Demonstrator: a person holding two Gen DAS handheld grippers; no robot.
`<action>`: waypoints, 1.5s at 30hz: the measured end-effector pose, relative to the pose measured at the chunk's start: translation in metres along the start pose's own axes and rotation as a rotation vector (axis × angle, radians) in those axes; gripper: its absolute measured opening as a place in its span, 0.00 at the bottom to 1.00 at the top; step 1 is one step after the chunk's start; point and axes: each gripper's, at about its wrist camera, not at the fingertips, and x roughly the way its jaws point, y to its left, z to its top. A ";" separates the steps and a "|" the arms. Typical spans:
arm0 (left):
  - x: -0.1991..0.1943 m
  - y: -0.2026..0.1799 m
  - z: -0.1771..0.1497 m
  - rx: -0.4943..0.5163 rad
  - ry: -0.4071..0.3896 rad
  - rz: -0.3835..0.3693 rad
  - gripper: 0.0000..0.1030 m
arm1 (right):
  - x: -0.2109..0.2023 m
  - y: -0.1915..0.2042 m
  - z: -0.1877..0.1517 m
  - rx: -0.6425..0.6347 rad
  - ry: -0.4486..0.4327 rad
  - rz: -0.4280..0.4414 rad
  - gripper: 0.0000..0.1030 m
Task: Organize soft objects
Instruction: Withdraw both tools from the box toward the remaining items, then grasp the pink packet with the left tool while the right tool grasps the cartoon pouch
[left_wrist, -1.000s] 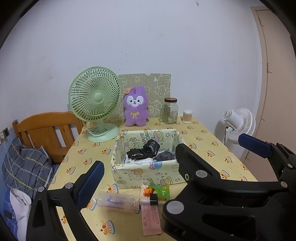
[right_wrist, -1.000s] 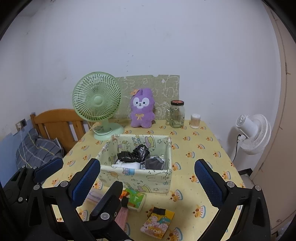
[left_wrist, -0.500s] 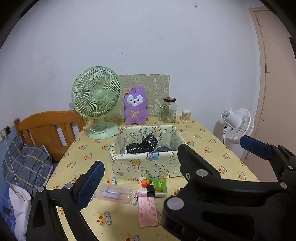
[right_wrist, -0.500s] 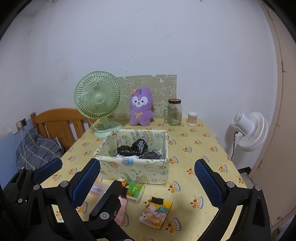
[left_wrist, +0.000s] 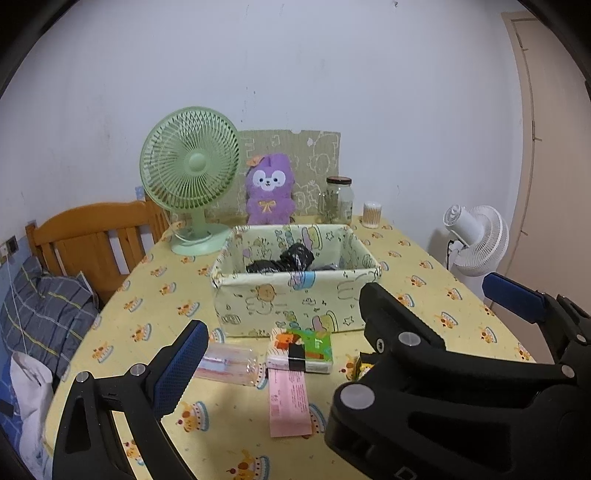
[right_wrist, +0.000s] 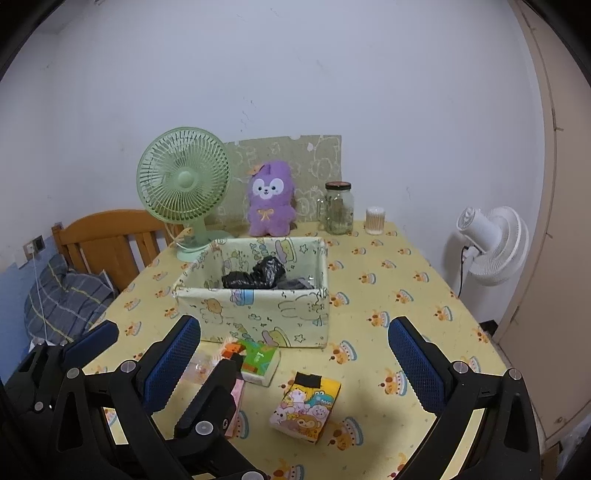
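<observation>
Pulling both spread, empty grippers, the left gripper (left_wrist: 340, 317) and the right gripper (right_wrist: 295, 350), back from the fabric box (right_wrist: 258, 306) mid-table, we now see more packets lying along the table's (right_wrist: 406, 280) near edge, so sorting goes on.

Home room, plush toy (right_wrist: 270, 203), desk fan (right_wrist: 183, 188)

Both wrist cameras look down the table (left_wrist: 424, 266) from its near end, sharing the fabric box (right_wrist: 258, 306).
</observation>
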 end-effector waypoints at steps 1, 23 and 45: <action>0.002 0.001 -0.002 -0.004 0.005 -0.002 0.97 | 0.002 0.000 -0.002 -0.001 0.004 0.001 1.00; 0.058 0.013 -0.045 -0.033 0.176 0.022 0.96 | 0.064 0.001 -0.047 0.004 0.162 -0.022 1.00; 0.099 0.011 -0.067 -0.034 0.321 0.040 0.86 | 0.116 -0.007 -0.073 0.037 0.343 -0.052 0.73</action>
